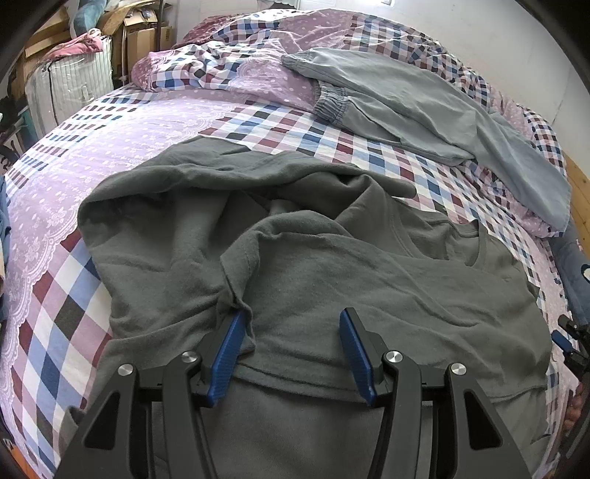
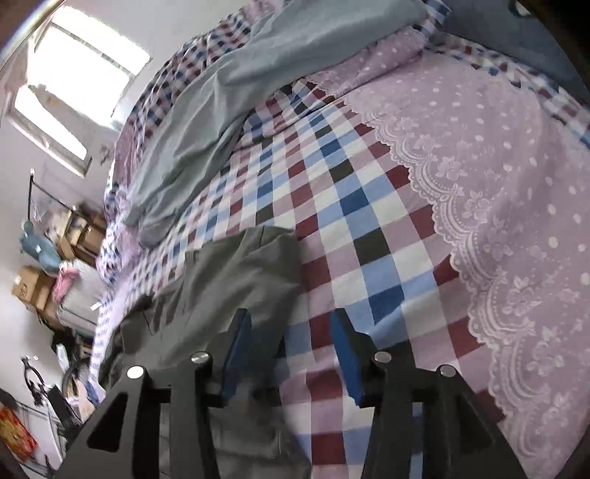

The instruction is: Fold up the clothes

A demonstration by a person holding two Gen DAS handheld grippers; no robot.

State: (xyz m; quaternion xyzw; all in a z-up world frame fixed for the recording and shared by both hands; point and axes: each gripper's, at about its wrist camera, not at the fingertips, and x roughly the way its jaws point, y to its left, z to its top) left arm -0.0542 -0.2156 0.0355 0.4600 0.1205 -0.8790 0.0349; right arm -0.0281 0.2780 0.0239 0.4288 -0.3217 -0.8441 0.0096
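Our left gripper (image 1: 291, 324) fingers stand released over the grey T-shirt (image 1: 332, 265); our right gripper (image 2: 291, 331) fingers released, T-shirt beside its left finger.

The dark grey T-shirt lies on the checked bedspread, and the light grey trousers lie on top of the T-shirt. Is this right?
Not quite. In the left wrist view the light grey trousers lie apart from the dark grey T-shirt, farther up the checked bedspread, not on it.

No text, label, brand or number can be read in either view. The cardboard boxes (image 1: 147, 35) at about eleven o'clock in the left wrist view carry dark marks too small and blurred to make out.
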